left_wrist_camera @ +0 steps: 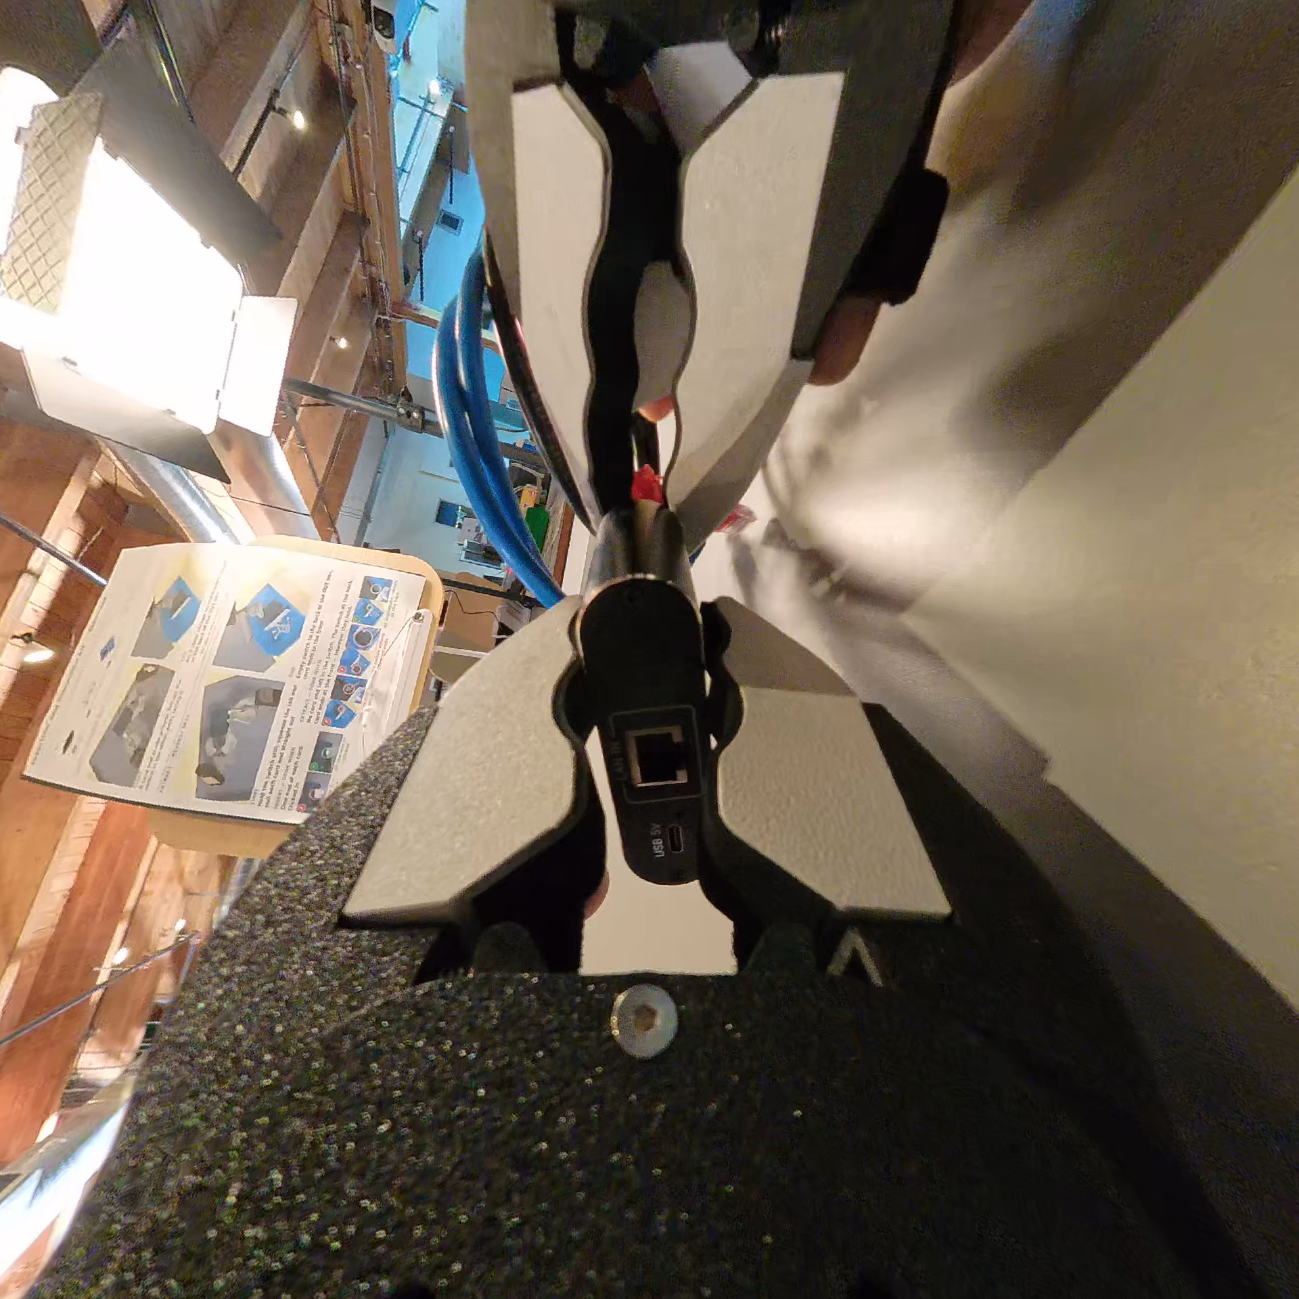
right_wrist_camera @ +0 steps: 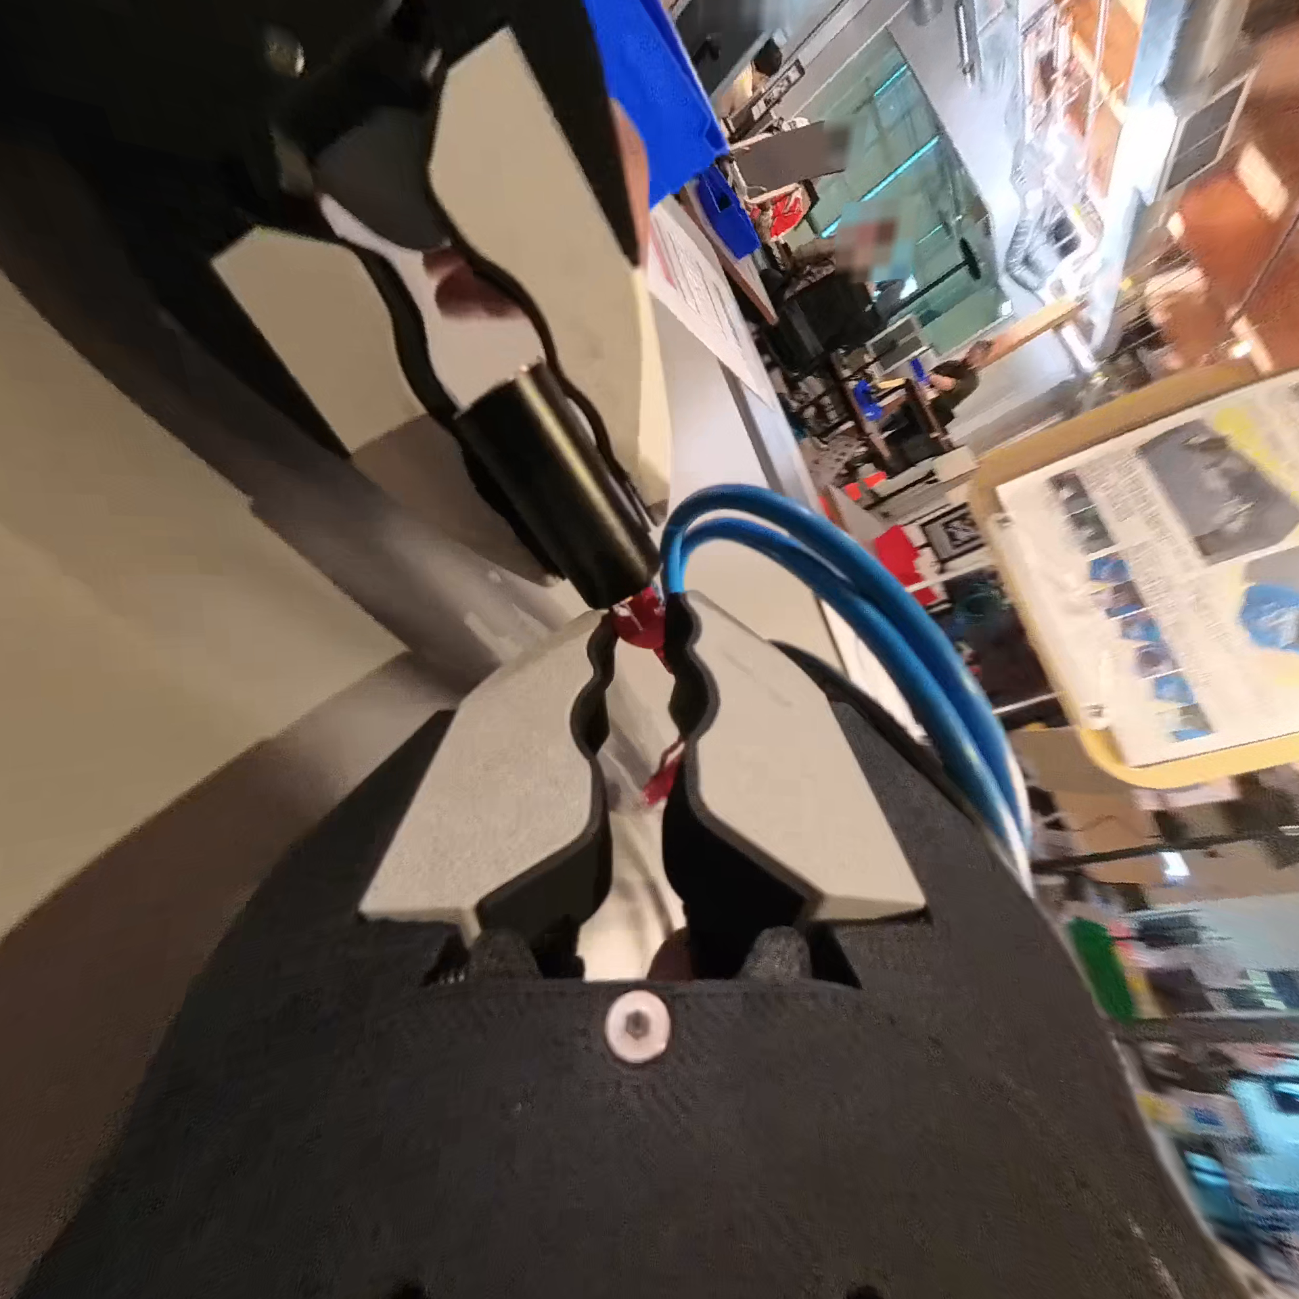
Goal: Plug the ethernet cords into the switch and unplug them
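Gripping the switch [left_wrist_camera: 643, 738], left claw [left_wrist_camera: 643, 632]; right claw [right_wrist_camera: 643, 625] pinches half-hidden red plug [right_wrist_camera: 636, 622].

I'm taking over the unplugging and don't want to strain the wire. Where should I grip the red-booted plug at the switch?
Grip the red plug boot, not the blue cable. Come in line with the black switch, facing its cable end: the boot is short and stiff, the cable bends away sharply.

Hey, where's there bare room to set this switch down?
The pale tabletop beside the grippers looks bare and free. It is crowded where the switch, held by the left gripper, meets the right gripper pinching the red plug, with blue cables looping alongside.
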A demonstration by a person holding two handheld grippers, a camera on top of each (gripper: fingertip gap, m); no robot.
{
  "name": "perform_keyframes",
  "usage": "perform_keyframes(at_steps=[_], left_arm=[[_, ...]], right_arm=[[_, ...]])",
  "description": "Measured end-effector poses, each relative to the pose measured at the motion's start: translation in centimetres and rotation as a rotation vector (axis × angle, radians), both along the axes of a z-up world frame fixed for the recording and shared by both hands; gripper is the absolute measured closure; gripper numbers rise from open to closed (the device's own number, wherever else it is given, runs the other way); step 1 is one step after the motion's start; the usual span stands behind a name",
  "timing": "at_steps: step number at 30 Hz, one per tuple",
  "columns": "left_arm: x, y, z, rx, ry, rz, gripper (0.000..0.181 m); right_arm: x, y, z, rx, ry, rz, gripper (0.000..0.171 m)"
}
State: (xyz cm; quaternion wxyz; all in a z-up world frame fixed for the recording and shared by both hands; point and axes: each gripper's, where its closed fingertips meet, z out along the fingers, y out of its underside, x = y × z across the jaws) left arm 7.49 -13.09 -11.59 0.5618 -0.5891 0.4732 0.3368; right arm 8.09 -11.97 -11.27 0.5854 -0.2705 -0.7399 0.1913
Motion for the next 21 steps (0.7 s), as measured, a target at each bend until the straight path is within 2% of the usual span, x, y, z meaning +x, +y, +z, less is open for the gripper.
perform_keyframes(at_steps=[2, 5, 11, 15, 18, 21], left_arm=[[0.0, 0.1, -0.1, 0.013, 0.042, 0.020, 0.152], [-0.1, 0.1, 0.3, 0.036, 0.031, 0.046, 0.152], [0.7, -0.4, 1.9, -0.010, -0.350, -0.074, 0.149], [0.8, -0.7, 2.2, -0.037, -0.483, -0.124, 0.149], [0.7, -0.6, 2.1, -0.032, -0.464, -0.118, 0.149], [0.7, -0.5, 2.0, 0.003, -0.343, -0.084, 0.149]], right_arm=[[0.0, 0.2, -0.1, 0.101, 0.007, -0.032, 0.156], [0.0, 0.3, 0.3, 0.140, 0.030, -0.068, 0.156], [0.3, -0.5, 2.1, -0.071, 0.095, -0.008, 0.156], [0.3, -0.7, 2.6, -0.178, 0.106, 0.012, 0.157], [0.2, -0.6, 2.5, -0.220, 0.097, 0.006, 0.157], [0.3, -0.5, 2.4, -0.206, 0.091, 0.003, 0.156]])
